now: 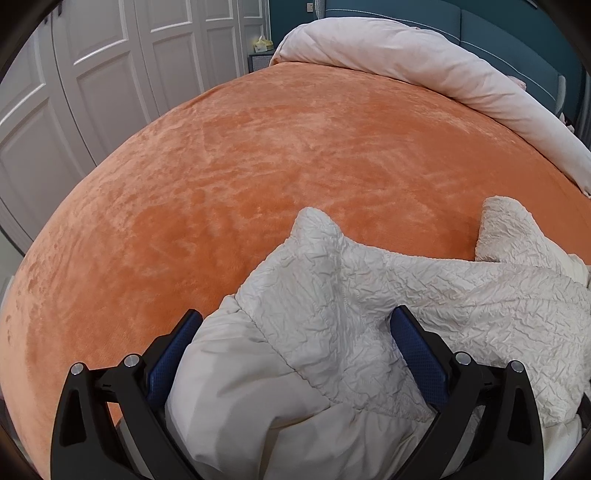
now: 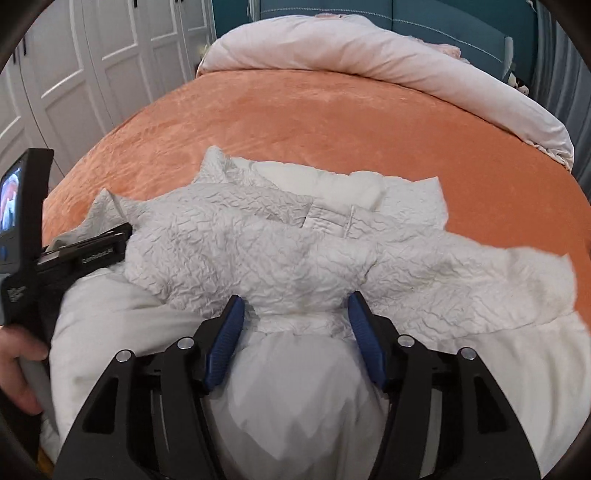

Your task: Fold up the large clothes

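The right tool (image 2: pixel 295 317) spreads wide around bunched white jacket (image 2: pixel 258 254) on the orange bedspread (image 2: pixel 332 122).

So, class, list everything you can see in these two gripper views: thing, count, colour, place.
Jacket: one, white, crinkled, near edge of bed.
Bedspread: one, orange, covering the bed.
Duvet: one, pale pink, rolled at the far end.
Headboard: one, teal, behind the duvet.
Wardrobe doors: white, panelled, left of bed.
Left gripper: black with blue pads, open around jacket fabric.
Right gripper: same colours, open around jacket fabric.
Person's hand: holding the left gripper.
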Available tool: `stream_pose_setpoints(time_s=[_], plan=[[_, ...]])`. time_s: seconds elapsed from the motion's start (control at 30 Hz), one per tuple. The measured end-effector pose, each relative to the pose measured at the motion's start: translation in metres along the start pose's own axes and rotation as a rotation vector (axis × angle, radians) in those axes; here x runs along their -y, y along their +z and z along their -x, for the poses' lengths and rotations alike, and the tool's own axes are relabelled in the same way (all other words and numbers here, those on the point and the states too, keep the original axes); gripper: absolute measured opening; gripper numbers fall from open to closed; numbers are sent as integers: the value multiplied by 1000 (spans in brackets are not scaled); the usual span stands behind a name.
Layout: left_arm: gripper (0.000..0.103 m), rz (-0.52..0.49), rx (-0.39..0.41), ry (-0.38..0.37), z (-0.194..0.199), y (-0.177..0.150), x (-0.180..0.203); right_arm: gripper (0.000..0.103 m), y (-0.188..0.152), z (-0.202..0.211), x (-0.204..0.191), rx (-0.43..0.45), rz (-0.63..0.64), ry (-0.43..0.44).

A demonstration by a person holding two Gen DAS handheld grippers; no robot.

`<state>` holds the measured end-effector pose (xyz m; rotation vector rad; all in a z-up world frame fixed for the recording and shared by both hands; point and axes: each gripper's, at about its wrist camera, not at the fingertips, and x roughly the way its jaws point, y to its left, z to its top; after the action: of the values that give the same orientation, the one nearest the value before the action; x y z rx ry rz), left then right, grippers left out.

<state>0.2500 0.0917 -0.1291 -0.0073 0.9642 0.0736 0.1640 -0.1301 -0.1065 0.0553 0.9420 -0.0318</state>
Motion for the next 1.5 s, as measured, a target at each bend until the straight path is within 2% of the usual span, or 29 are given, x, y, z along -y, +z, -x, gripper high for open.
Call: stream_pose_setpoints(time_s=[0.13,0.2,0.3,0.33,0.4,0.47,0.57,0.63,0.77,0.87,0.97,1.0,1.03,1.1,1.2,1.3,1.5], plan=[[98,5,-4,-7,-1,0,-1,57,-2,-1,-2,15,12,-16],[98,28,-4,-48,6,2,-9,58,-1,0,-5,10,28,-30],[95,64,5,-98,42,0,-36,62,5,7,-3,-34,23,-26],[95,83,11,-109,57,-4,-49,66,11,9,-5,-43,10,-29],[97,117,21,-157,93,-20,-85,98,8,43,4,31,-69,10],[97,129,8,-143,118,-40,-113,98,-6,69,9,108,-98,43],[97,188,-64,-150,136,-81,-149,98,-28,66,7,29,-79,37],[97,219,-101,-176,137,-100,-156,98,-40,65,3,34,-62,27],[98,310,-184,-253,122,-140,-151,98,-47,57,-3,29,-43,-6],[98,319,-143,-230,120,-147,-139,98,-48,60,-5,18,-49,-22],[95,305,-133,-249,116,-138,-127,98,-49,63,-5,6,-60,-22],[84,297,-132,-265,117,-136,-123,98,-50,63,-5,7,-56,-24],[65,280,-137,-306,120,-130,-117,98,-51,62,-6,8,-54,-26],[48,265,-144,-352,127,-123,-112,98,-53,59,-6,4,-50,-27],[18,204,-76,-379,157,-111,-101,98,-55,55,-7,3,-47,-29],[6,151,-34,-411,187,-101,-88,98,-58,52,-6,8,-42,-32],[1,37,61,-440,249,-90,-50,98,-61,51,-1,8,-52,-23]])
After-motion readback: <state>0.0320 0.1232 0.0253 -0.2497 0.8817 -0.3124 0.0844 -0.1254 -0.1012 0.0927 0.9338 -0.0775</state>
